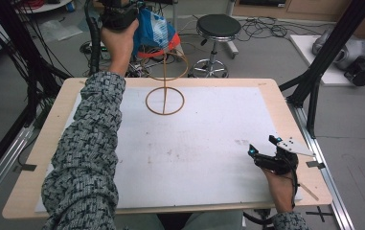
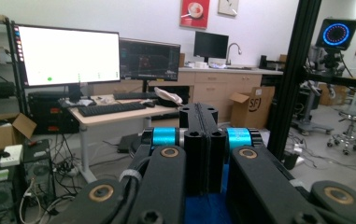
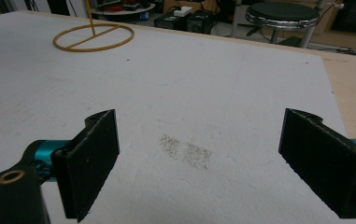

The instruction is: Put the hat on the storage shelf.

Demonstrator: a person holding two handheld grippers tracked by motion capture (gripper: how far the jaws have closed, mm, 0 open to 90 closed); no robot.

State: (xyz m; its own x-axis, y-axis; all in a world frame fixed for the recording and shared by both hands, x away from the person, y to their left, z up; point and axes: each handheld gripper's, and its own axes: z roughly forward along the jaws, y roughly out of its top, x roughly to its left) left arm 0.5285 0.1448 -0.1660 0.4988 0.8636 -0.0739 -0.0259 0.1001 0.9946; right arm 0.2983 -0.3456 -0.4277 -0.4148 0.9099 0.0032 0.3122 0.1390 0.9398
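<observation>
White matting covers the table (image 1: pixel 285 103). High view: your left gripper (image 1: pixel 118 17) is raised beyond the far edge near a blue bag (image 1: pixel 153 28); the wire stand (image 1: pixel 165 98) waits.

Left gripper view: jaws pressed together, perhaps pinching blue material.

Right gripper view: your right gripper (image 3: pixel 199 163) rests wide open; next, probably hang the bag.
</observation>
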